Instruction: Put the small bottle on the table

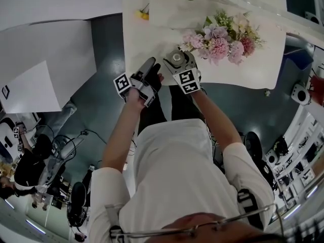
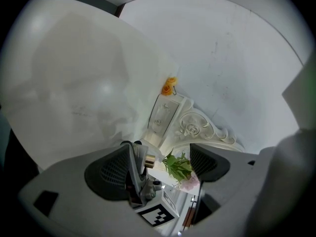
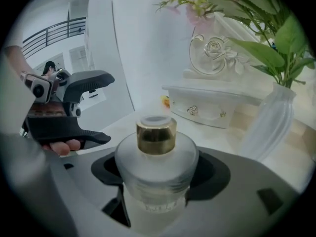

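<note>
The small bottle point(image 3: 157, 157) is frosted glass with a gold collar and stands upright between my right gripper's point(image 3: 158, 171) jaws, which are shut on its body. In the head view the bottle point(image 1: 177, 58) and right gripper point(image 1: 180, 67) hover over the near edge of the white table point(image 1: 147, 42). My left gripper point(image 1: 148, 71) is just to the left of it, open and holding nothing. The left gripper view looks along its spread jaws point(image 2: 160, 167) at the bottle's gold collar point(image 2: 149, 160). Whether the bottle's base touches the table is hidden.
A bunch of pink flowers point(image 1: 223, 38) in a ribbed glass vase point(image 3: 269, 127) stands close on the right. A white ornate drawer box point(image 3: 207, 107) sits at the table's back, with a small yellow flower point(image 1: 143, 15) beside it. Grey floor lies below the table edge.
</note>
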Available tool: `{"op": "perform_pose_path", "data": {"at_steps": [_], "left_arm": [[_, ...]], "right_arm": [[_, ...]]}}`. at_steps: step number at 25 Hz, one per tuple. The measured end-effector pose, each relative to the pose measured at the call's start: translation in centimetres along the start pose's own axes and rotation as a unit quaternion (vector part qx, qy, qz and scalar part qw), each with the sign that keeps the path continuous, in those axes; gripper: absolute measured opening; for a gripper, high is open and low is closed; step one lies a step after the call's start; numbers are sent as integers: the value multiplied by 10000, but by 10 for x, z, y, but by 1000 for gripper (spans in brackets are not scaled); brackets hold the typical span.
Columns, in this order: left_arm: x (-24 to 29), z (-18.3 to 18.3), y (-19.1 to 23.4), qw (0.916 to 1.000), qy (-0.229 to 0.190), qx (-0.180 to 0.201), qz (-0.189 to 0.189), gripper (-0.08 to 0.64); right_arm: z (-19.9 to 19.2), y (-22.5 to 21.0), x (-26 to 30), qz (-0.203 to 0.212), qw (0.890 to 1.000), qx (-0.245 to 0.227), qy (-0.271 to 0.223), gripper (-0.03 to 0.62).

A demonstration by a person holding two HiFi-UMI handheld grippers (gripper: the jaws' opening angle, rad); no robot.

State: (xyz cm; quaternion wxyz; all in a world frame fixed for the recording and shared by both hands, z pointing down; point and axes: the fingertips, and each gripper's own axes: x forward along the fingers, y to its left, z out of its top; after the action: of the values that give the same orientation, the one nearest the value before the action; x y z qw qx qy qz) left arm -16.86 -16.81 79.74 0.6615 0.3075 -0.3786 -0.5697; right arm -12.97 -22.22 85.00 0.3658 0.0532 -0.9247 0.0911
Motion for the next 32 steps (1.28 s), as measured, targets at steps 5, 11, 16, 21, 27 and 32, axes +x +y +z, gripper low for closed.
{"op": "perform_pose_path", "data": {"at_steps": [5,11,16,21,27,32], "left_arm": [[-2,-4,8,9999,79,0,73,383],[-2,-12,11,9998,163,17,116,383],[-1,-15,3,9997,219,82,62,383],[1,-20,-11,9994,259,220,-58,383],[3,-30,-32,9988,234,400,-163,383],[2,-46,-52,9975,212,593,-319,383]], "right_arm": [[-2,1,-1,-142,9996,-233,-91,347],[-9,1,-3,-254,9990,-376,35,350],[-1,6,-4,-112,9988,-472,-8,371],[10,6,-19,-64,9984,-557,-96,371],[26,9,-46,50,9976,-661,-207,371],[42,10,-74,155,9970,-700,-302,351]]}}
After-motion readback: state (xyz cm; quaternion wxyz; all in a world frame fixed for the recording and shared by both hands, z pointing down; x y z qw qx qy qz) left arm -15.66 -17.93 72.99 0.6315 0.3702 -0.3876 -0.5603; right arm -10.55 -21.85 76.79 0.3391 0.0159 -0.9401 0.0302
